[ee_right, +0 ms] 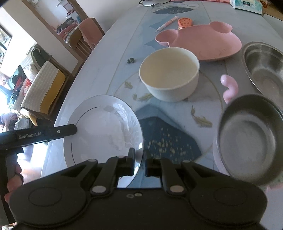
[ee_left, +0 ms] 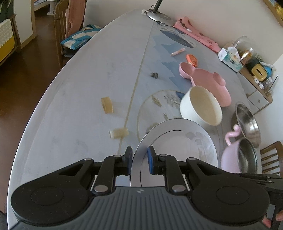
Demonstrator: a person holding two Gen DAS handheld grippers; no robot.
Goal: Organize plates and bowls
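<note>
"GenRobot.AI" in white on black arm of left gripper (ee_right: 47, 133), right wrist view; print on tissue box (ee_right: 247, 4) too blurry to read

Soft daylight fills both fisheye views, blown out at the window on the right-wrist view's left edge, while the pale grey oval surface (ee_left: 74, 109) bows at the frame edges and the pink-handled steel cup (ee_right: 247, 139) at lower right is motion-blurred.
</note>
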